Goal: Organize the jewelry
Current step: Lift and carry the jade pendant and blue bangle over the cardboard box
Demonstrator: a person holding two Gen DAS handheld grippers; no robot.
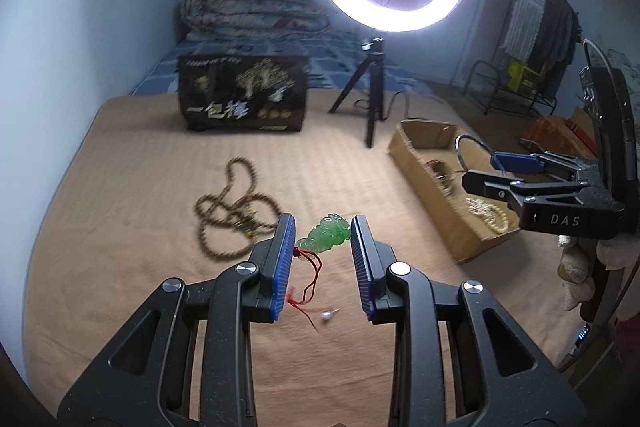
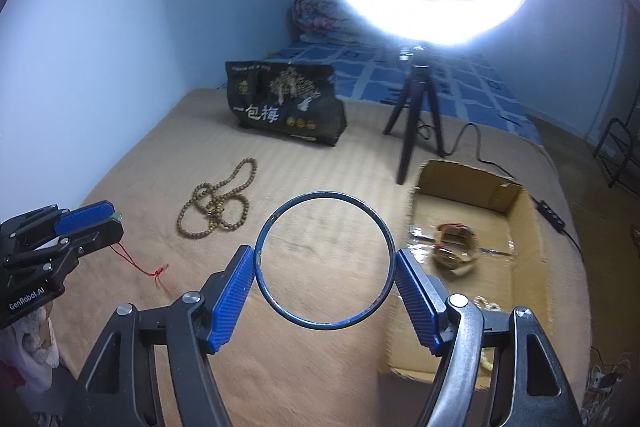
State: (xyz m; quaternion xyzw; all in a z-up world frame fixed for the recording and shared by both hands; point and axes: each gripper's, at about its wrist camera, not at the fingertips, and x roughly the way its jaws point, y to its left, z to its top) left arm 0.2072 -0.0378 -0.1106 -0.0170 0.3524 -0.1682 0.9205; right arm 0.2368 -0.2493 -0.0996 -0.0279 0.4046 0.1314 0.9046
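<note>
We see the right gripper [image 2: 325, 277] clamping a blue bangle [image 2: 324, 261] above the bed [image 2: 140, 179], beside a cardboard box [image 2: 528, 267] holding a watch [image 2: 456, 245].

Glossy green pendant [image 1: 326, 235], ribbed tan cloth [image 1: 140, 187]

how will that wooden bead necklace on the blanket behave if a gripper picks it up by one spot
The bead necklace lies in loose, tangled loops on the blanket, so it is probably floppy and would dangle rather than hold its shape. The overlapping loops may lift together as a clump. The small round beads could slip between the pads unless pinched squarely.
</note>
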